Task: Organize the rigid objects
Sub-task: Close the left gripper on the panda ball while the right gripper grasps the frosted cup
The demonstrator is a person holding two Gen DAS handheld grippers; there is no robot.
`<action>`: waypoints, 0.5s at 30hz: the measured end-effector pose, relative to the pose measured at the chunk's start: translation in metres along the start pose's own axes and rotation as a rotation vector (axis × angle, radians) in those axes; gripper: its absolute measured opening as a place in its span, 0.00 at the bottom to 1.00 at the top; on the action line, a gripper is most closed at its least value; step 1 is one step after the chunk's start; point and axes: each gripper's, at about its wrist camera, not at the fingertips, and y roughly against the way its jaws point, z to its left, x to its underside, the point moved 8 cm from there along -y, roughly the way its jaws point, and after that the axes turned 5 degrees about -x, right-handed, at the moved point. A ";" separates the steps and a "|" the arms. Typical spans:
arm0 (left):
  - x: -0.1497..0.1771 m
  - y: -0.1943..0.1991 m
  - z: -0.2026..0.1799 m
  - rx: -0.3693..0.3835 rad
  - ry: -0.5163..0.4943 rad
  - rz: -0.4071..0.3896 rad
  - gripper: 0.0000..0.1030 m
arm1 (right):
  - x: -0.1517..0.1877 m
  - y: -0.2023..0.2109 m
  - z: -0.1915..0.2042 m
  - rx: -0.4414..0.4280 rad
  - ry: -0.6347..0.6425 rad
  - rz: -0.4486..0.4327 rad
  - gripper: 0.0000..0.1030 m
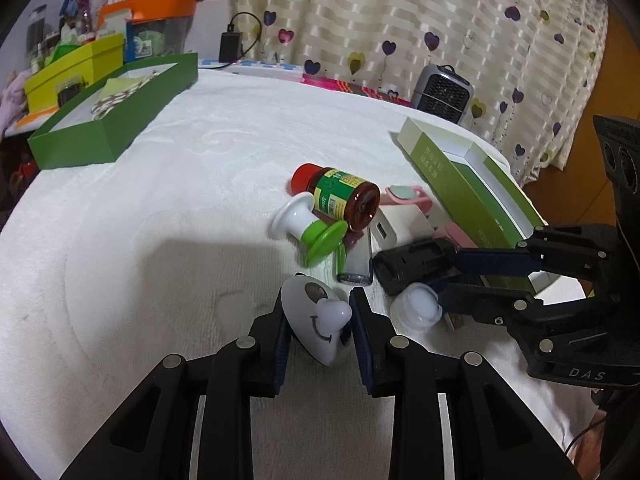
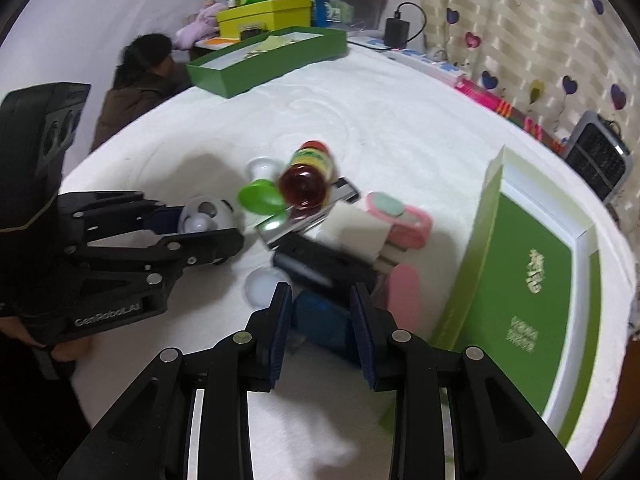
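My left gripper [image 1: 318, 308] is shut on a white smiley-face toy [image 1: 316, 316], which also shows in the right wrist view [image 2: 206, 216]. My right gripper [image 2: 320, 300] has its jaws around a blue object [image 2: 322, 326]; whether the pads touch it is unclear. A pile lies on the white cloth: a brown bottle with a red cap [image 1: 340, 196], a white and green plunger-shaped piece [image 1: 308, 228], a white charger block [image 1: 400, 228], a black block [image 1: 416, 264], a small white round cap [image 1: 416, 306] and a pink clip [image 1: 408, 196].
An open dark green box [image 1: 116, 120] stands at the far left of the cloth. A light green box with its lid [image 2: 524, 280] lies at the right edge. A grey fan heater [image 1: 442, 94] stands behind. Cluttered boxes and a seated person [image 2: 136, 80] are beyond.
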 end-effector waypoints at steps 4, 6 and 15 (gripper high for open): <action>0.007 0.005 0.002 0.004 -0.011 -0.007 0.26 | 0.007 0.003 0.014 -0.017 0.026 -0.010 0.31; 0.010 0.009 0.001 0.002 -0.026 -0.018 0.26 | 0.009 0.002 0.021 -0.022 0.044 -0.011 0.31; 0.018 0.018 0.009 0.021 -0.011 -0.023 0.26 | 0.001 -0.009 0.032 0.005 0.077 -0.017 0.31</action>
